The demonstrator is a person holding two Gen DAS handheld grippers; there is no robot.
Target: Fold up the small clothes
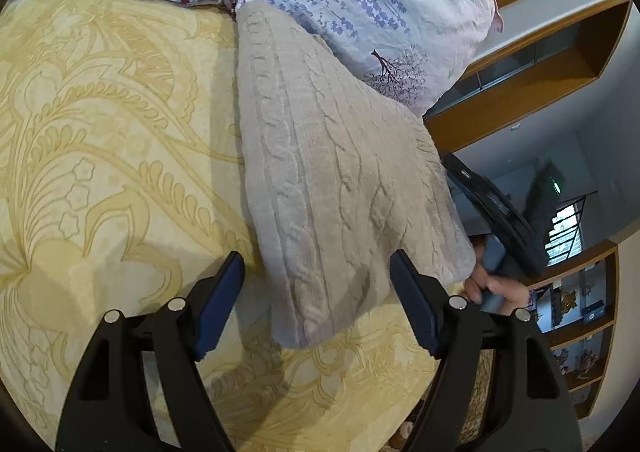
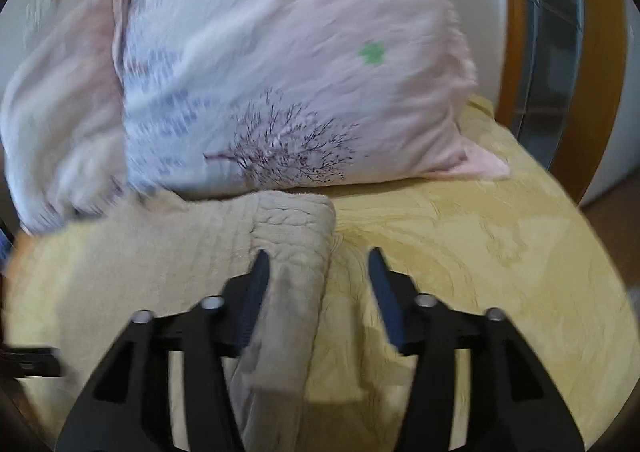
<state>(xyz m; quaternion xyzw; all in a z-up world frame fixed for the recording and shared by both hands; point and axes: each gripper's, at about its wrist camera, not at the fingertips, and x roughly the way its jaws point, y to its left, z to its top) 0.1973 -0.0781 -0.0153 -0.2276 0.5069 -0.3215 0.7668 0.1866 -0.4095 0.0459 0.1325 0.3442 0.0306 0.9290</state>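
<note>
A: Where is the garment lying?

B: The beige cable-knit sweater (image 1: 336, 180) is lying on the bed, stretched over the yellow patterned bedspread (image 1: 104, 124), with its far end reaching up against the floral pillow (image 1: 360, 0). In the right wrist view the same sweater (image 2: 280, 236) is showing a folded, doubled edge running toward the camera.

A: What are the left tongs doing?

B: The left tongs (image 1: 316, 272) are standing wide apart, released, hovering above the near end of the sweater. The knit is lying under the gap between the two fingers, and neither pad is pressing on it.

A: And the right ones?

B: The right tongs (image 2: 318, 264) are parted as well. The left finger (image 2: 256, 292) is sitting right at the folded edge of the knit, while the other one is hanging over bare bedspread (image 2: 460, 236), clear of the cloth. Nothing is being squeezed. That view is blurring, so whether the near pad is brushing the fabric cannot be told.

A: Anything else in sight?

B: In the left wrist view a person's hand (image 1: 492, 288) is showing at the right, beside the sweater's edge, gripping a dark handle. Wooden shelving (image 1: 560, 64) is standing behind the bed.
</note>
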